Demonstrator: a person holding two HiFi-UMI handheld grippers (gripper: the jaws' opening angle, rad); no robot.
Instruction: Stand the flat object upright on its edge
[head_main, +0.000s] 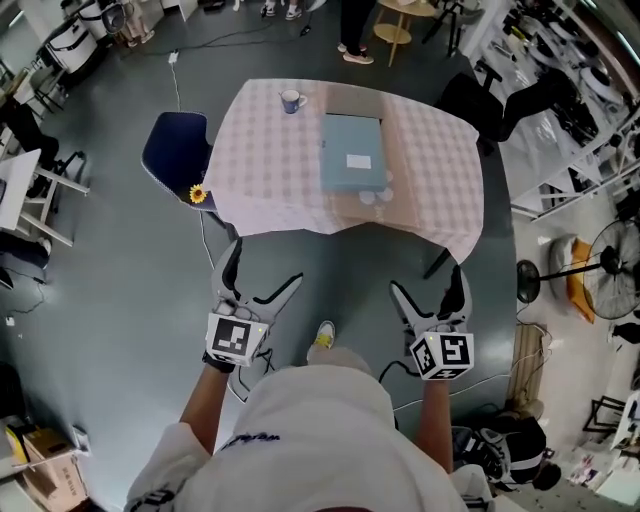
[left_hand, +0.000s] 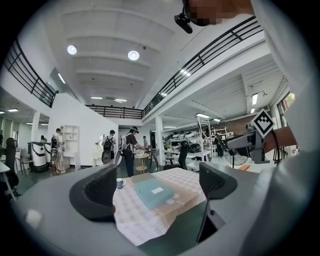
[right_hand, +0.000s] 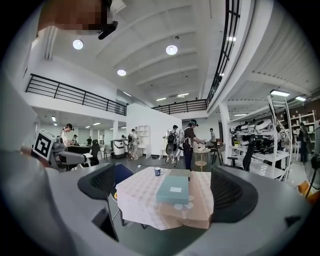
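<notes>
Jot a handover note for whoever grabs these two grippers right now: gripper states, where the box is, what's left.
Left gripper: open, empty, short of the table.
Right gripper: open, empty, also short of it.
Teal flat box: lying flat mid-table, untouched; mug near the far edge.
Done: nothing yet.
Left: step up, grip the box, stand it on its edge.

Figure: the hall is lit evenly and brightly from overhead. Round ceiling lamps (left_hand: 132, 55) are blown out to white discs in both gripper views, and strip lights (left_hand: 61, 78) are seen farther back. Only a soft, faint shadow is cast beneath the near edge of the table (head_main: 270, 180). Strong barrel distortion is present throughout: the railings (right_hand: 75, 92) are bent into arcs, and the corners of both gripper views are vignetted black. The jaws of the left gripper (left_hand: 157, 187) and the right gripper (right_hand: 167, 189) are rendered slightly soft.
</notes>
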